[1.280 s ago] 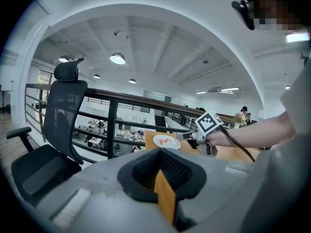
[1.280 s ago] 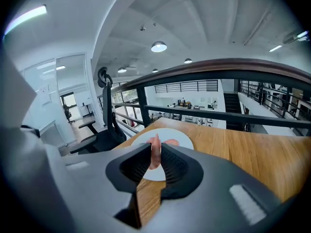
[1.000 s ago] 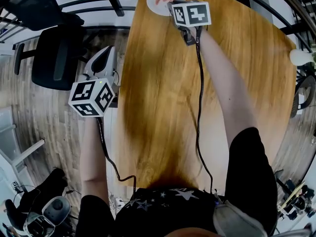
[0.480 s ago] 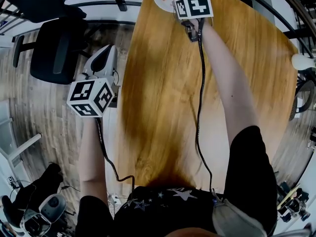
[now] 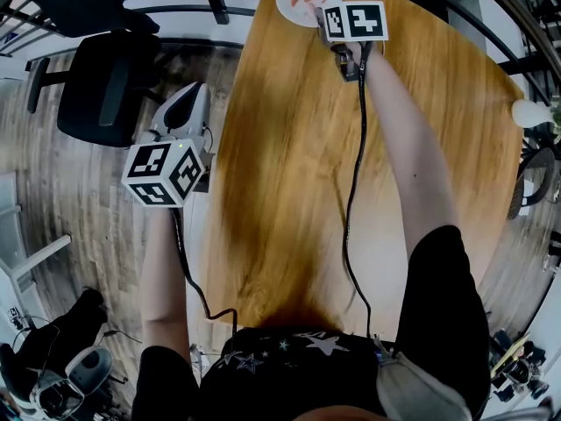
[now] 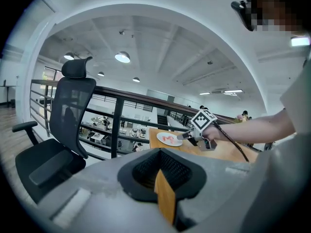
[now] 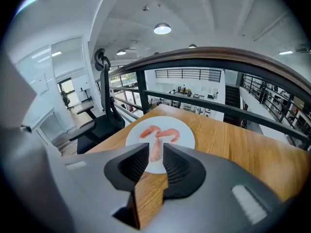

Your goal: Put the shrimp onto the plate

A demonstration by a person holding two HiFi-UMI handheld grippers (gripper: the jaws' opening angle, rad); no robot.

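Head view: the wooden tabletop (image 5: 289, 191) fills the middle of the frame. A white plate (image 5: 287, 9) sits at its far end, at the top centre, with pink shrimp visible on it. The right claw (image 5: 326, 14) reaches to the plate's right-hand rim. The left claw (image 5: 191, 93) hangs off the tabletop's left edge, above the floor and beside an office chair (image 5: 105, 86). It takes no part in the task.

Left gripper view: the left claw (image 6: 163, 171) is clenched, with nothing between its jaws. At centre right, far off, the right claw's tips (image 6: 182, 136) touch or hang just over the plate's (image 6: 160, 140) near rim.

Right gripper view: the right claw (image 7: 155, 154) is closed down to a narrow gap. One shrimp (image 7: 155, 147) fills that gap, so I judge the claw to be grasping it. This shrimp is already over the plate (image 7: 187, 142), low on its near part. Whether it rests on the surface I cannot tell. Two more shrimp (image 7: 170, 135) lie curled on the plate just beyond it, its far end close to or touching them.

As a judgement, the task is nearly finished. What remains is to let go of this last shrimp and draw the claw back. No other shrimp shows anywhere on the tabletop.
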